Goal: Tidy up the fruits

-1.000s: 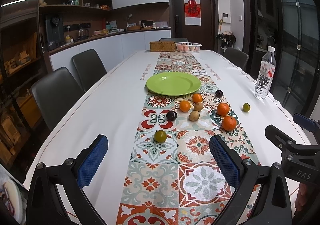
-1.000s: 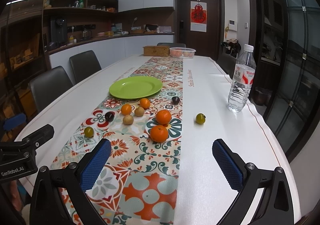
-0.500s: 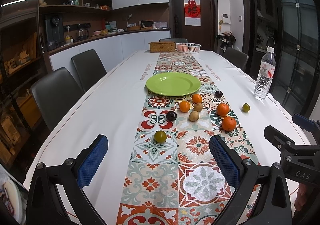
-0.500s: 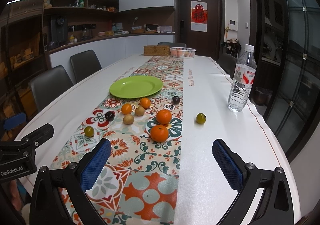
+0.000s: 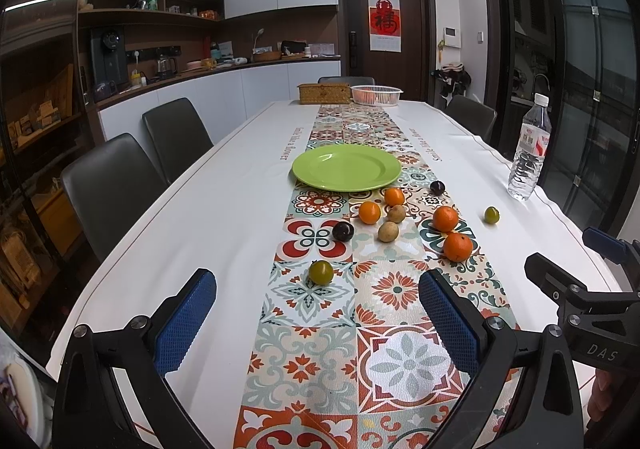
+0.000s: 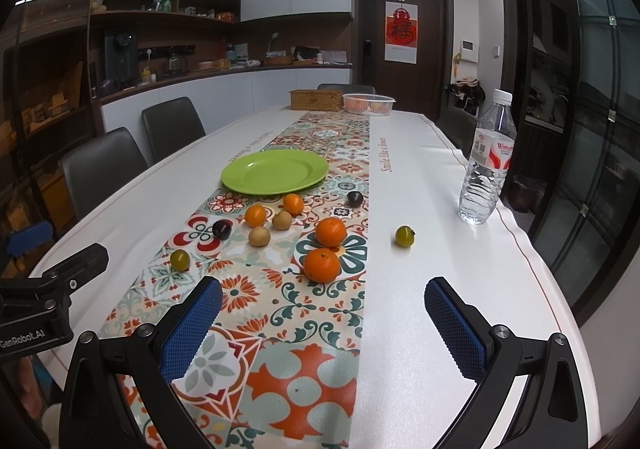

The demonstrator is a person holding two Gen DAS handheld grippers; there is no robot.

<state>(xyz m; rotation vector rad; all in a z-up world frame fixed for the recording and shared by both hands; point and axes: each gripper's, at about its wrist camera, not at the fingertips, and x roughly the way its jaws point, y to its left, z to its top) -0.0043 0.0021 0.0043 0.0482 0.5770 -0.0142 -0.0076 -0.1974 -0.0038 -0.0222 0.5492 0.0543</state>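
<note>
Along the long white table (image 5: pixel 224 217) runs a patterned runner (image 5: pixel 320 313) with the empty green plate (image 5: pixel 346 167). Oranges (image 5: pixel 457 246), dark plums (image 5: pixel 343 230) and green fruits (image 5: pixel 321 272) lie scattered before it. Your left gripper (image 5: pixel 316 313) and right gripper (image 6: pixel 322 313) hover with jaws spread, holding nothing.

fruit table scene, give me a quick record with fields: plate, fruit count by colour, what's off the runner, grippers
plate: green plate, nothing on it, on the patterned runner
orange fruits: four, nearest one
tan fruits: two, side by side
dark fruits: two, one left of the group
green fruits: two
off the runner: one green fruit on the white cloth, near the water bottle
left gripper: open, holding nothing
right gripper: open, holding nothing
</note>
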